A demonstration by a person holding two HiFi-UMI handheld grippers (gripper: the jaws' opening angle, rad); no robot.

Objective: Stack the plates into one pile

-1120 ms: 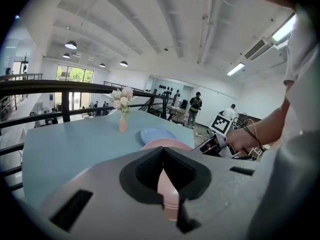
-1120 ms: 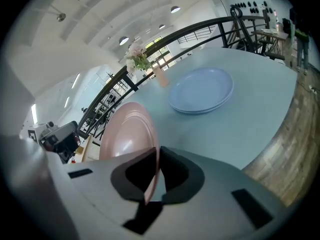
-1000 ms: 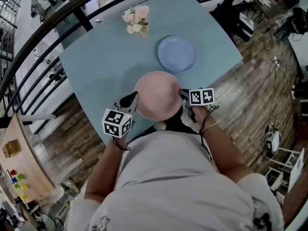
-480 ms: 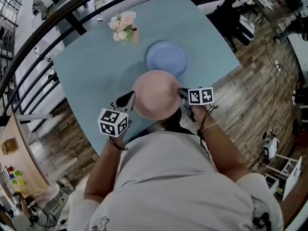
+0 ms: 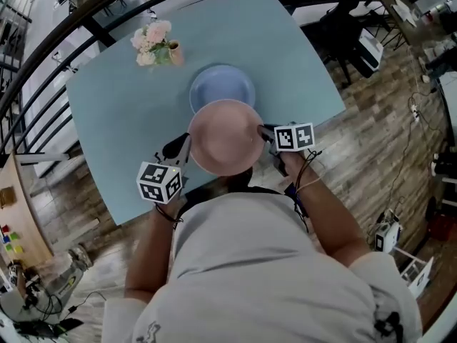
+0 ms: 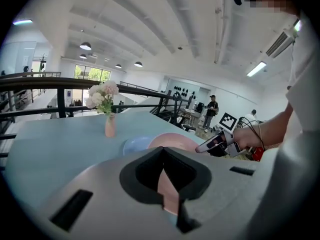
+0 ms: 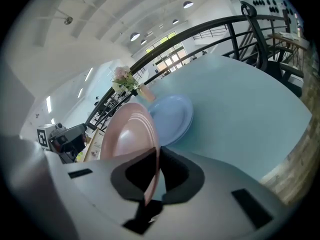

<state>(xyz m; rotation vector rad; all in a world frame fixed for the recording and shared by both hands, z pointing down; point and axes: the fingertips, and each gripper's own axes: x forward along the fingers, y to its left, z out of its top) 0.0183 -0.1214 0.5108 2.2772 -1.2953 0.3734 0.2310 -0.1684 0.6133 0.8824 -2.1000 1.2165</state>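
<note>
Head view puts the pink plate (image 5: 225,136) hollow side up and roughly level above the near half of the teal table (image 5: 121,120). Being round, it has no long axis. Its far rim overlaps the near part of the blue plate (image 5: 221,84), which lies flat on the table. The left gripper (image 5: 182,148) pinches the pink plate's left rim and the right gripper (image 5: 265,133) pinches its right rim, so both tools are clamped on the same plate from opposite sides.

A second ago the pink plate sat clear of the blue one, with a strip of table between them. Now that strip is covered, and both grippers have gone forward with the plate.

Each gripper view shows what the head view does not: the plate's thin rim running edge-on between that gripper's own jaws. The left gripper view also shows the right gripper's tips on the opposite rim. A vase of flowers (image 5: 156,43) stands beyond the blue plate, well apart from it. Whether the two plates touch, no view settles.
</note>
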